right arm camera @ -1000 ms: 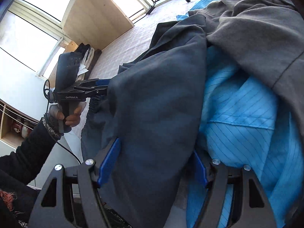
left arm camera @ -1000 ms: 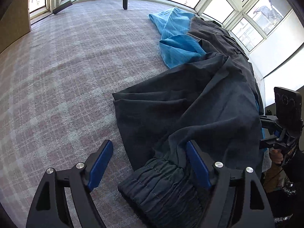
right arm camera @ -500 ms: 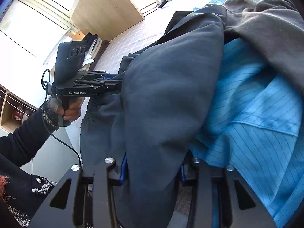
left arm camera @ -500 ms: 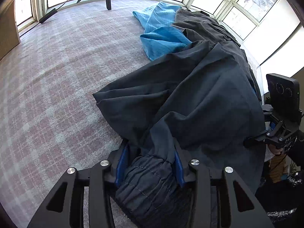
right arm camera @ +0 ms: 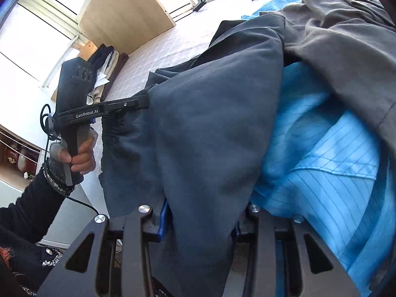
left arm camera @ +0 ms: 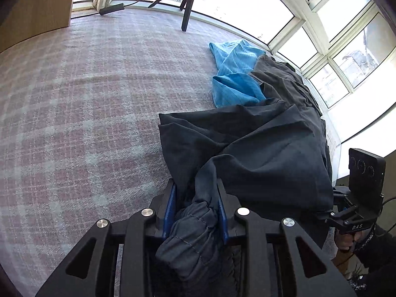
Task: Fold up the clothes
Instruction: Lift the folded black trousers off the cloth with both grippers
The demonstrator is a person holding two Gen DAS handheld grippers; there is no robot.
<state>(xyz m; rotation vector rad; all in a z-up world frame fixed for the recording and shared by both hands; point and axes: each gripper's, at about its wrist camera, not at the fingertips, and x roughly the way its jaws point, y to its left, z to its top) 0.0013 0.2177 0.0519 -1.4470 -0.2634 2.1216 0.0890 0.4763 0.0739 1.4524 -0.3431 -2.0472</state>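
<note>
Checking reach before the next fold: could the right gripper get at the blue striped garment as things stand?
Probably not yet. The right gripper is shut on the dark trousers, which drape over its fingers. The blue striped garment lies right beside it, partly under the grey garment.

"GenRobot.AI" on left gripper (right arm camera: 138, 104); "DAS" on right gripper (left arm camera: 324, 215).

left wrist view: low, close behind its fingers, facing 12 o'clock across plaid carpet (left arm camera: 81, 113) toward windows. right wrist view: close, tilted over the pile, facing 11 o'clock. shared: dark trousers (left arm camera: 259, 148) (right arm camera: 210, 136), blue garment (left arm camera: 235, 74) (right arm camera: 321, 173), tripod (left arm camera: 186, 2).
</note>
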